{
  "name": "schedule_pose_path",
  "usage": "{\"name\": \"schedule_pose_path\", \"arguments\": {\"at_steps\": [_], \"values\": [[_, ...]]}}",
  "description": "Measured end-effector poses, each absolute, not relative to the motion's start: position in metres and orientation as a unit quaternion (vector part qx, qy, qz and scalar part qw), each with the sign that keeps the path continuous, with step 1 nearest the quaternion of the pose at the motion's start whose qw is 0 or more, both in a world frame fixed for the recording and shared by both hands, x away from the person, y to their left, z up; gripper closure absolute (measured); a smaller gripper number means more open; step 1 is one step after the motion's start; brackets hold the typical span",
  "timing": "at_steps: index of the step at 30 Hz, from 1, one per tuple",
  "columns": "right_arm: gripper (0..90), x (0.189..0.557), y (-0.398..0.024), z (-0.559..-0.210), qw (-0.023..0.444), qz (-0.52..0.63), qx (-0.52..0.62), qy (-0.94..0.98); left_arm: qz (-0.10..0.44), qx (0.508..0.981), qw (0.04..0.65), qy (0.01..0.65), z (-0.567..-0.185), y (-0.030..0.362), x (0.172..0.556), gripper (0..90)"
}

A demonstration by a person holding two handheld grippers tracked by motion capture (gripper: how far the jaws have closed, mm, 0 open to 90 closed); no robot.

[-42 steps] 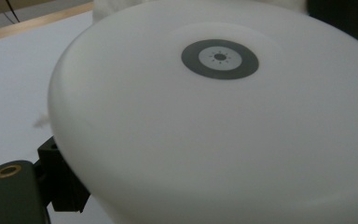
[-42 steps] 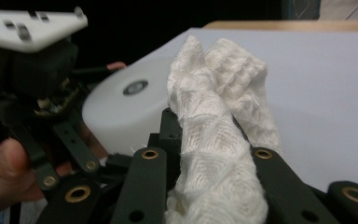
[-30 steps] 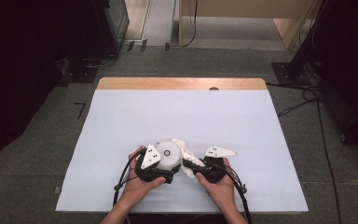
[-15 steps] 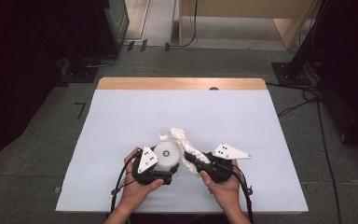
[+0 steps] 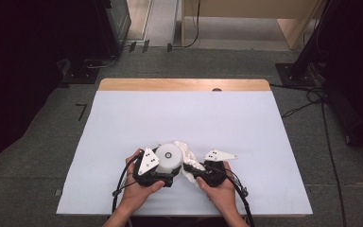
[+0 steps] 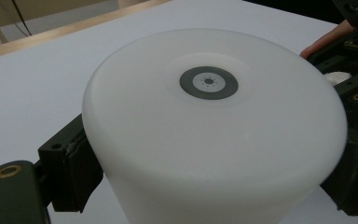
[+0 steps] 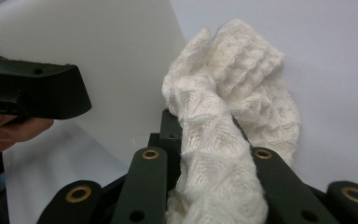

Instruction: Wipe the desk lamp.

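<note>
A white, round-topped container point(image 5: 169, 158) with a small dark ring at the centre of its top stood near the front edge of the bench point(image 5: 123, 123), slightly left of the middle. The left tool point(image 5: 157, 176) was clamped on its sides; in the left gripper view its black pads point(image 6: 72, 170) pressed the pale wall from both sides. Just to the right of the container, and touching its side, hung a crumpled white knitted cloth point(image 5: 187, 158). The right tool point(image 5: 199, 172) was closed tight on that cloth, whose bunched folds point(image 7: 223, 121) rose between the jaws and leaned on the container's wall point(image 7: 98, 70).

Judging by this, the work looked like wiping the container: holding it and taking up the cloth were done, and the cloth was already against one side. The top and the far side seemingly remained to be wiped.

Beyond the container the white sheet lay bare up to the wooden strip point(image 5: 184, 84) at the back, and also to the left and right of it, so both tools had free room. Only the front edge was close, just behind the person's hands.
</note>
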State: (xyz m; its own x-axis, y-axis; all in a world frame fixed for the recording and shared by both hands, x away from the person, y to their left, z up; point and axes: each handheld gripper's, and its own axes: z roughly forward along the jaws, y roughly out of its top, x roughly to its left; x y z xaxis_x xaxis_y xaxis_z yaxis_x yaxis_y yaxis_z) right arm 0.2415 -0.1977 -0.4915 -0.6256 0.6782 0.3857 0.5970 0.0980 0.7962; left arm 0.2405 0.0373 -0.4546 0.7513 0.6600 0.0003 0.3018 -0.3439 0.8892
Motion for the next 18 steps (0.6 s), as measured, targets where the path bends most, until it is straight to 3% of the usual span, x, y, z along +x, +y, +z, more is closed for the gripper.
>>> {"name": "schedule_pose_path", "arguments": {"at_steps": [8, 12, 18], "values": [[76.1, 0.239, -0.209, -0.48, 0.076, 0.535, 0.438, 0.719, 0.242, 0.758, 0.476, 0.374, -0.457, 0.025, 0.223, 2.4], [76.1, 0.238, -0.216, -0.478, 0.088, 0.539, 0.454, 0.704, 0.263, 0.735, 0.472, 0.409, -0.461, 0.011, 0.218, 6.0], [76.1, 0.239, -0.215, -0.479, 0.09, 0.54, 0.453, 0.703, 0.264, 0.74, 0.473, 0.399, -0.461, 0.014, 0.22, 8.4]]}}
